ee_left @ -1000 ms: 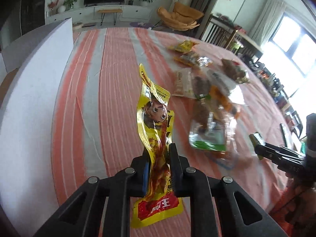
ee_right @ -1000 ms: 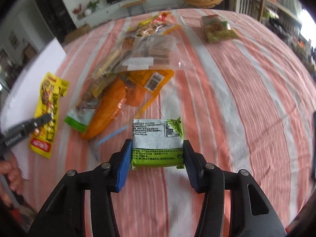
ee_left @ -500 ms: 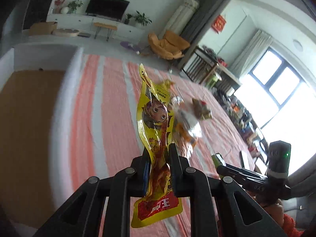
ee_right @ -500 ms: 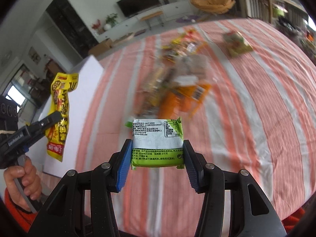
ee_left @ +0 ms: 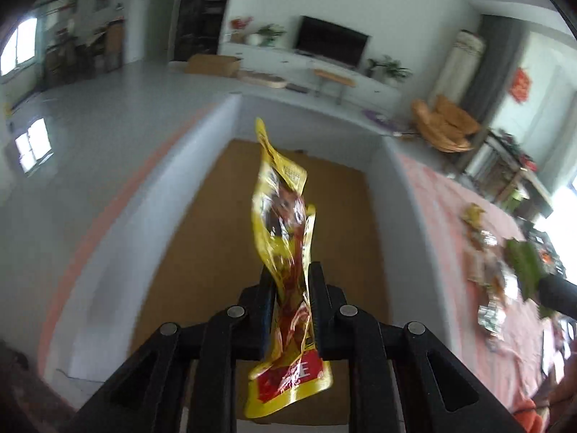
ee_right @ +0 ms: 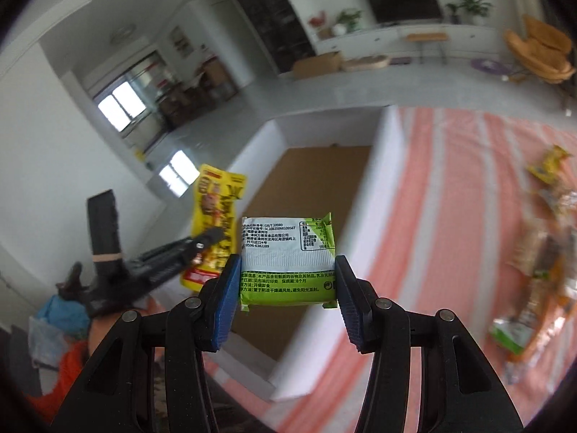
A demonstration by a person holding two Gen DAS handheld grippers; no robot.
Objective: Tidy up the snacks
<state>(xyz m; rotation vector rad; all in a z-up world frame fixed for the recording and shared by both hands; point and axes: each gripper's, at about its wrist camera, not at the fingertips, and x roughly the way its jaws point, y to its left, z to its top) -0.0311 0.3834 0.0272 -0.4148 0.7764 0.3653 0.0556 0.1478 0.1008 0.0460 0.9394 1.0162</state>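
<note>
Left gripper: pinching the yellow snack pouch between its two black fingers, gripped around the lower half so the red-labelled bottom end hangs below the fingers and the top flares up and twists
Yellow snack pouch position: held in the air over the white box, above its brown floor; not touching the box as far as the left wrist view shows
Left gripper seen from the right wrist view: the left gripper reaches in from the left with the yellow snack pouch standing up from its tip, over the left part of the white box
Right gripper: clamped on the green snack pack, blue pads pressed against its left and right edges
Green snack pack position: held level in the air, printed white-and-green back face toward the camera, over the box's near right wall and brown floor
White box: open-topped, white walls, brown cardboard-coloured floor, sitting on the striped tablecloth at its left end
Remaining snacks: a loose pile of clear and orange packets lying on the orange-and-white cloth well to the right of the box; blurred, so single items are hard to tell
Background: a television on a white low cabinet
</note>
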